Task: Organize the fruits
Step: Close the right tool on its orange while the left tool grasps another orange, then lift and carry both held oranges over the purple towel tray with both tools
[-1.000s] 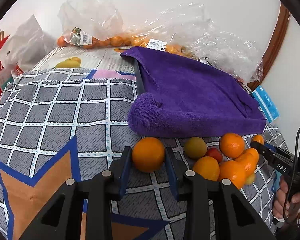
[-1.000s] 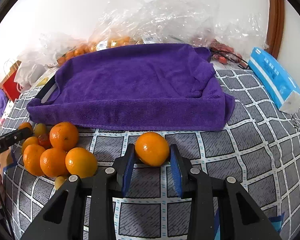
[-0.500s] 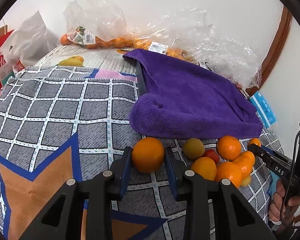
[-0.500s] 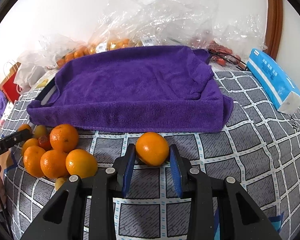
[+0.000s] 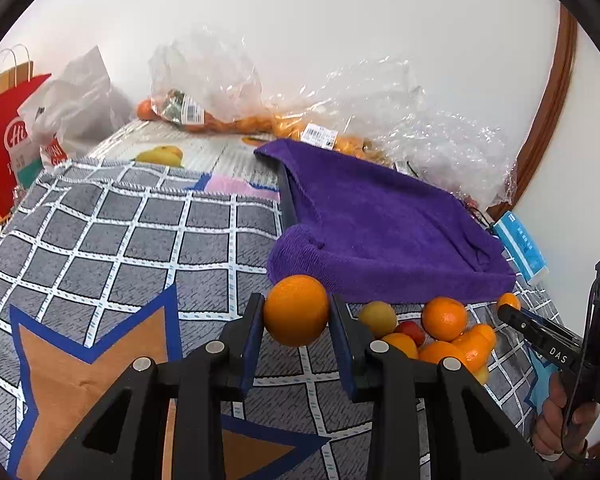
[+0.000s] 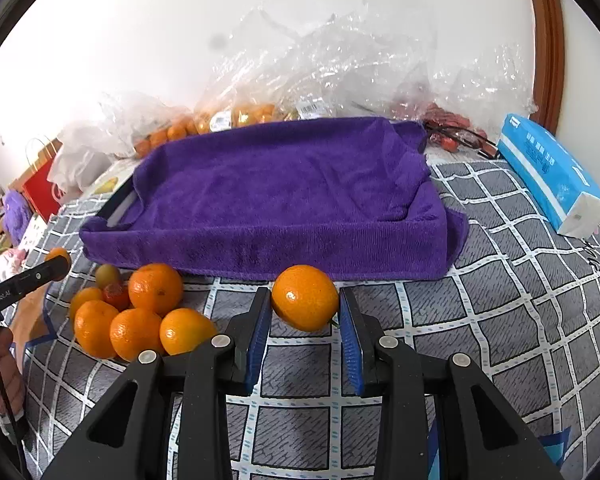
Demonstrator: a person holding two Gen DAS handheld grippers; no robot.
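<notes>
The left gripper pinches a round orange fruit between its blue pads, just near of the purple towel-lined tray. The right gripper likewise clamps another orange, right of the loose fruit pile.

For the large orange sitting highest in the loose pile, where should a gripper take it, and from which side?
Grip the large orange across its widest middle, coming from above. Fruit crowds its front and left in the right wrist view, the purple towel rises behind it, so only its top is clear. It is round, so any width serves.

White wall, brown wooden trim
</notes>
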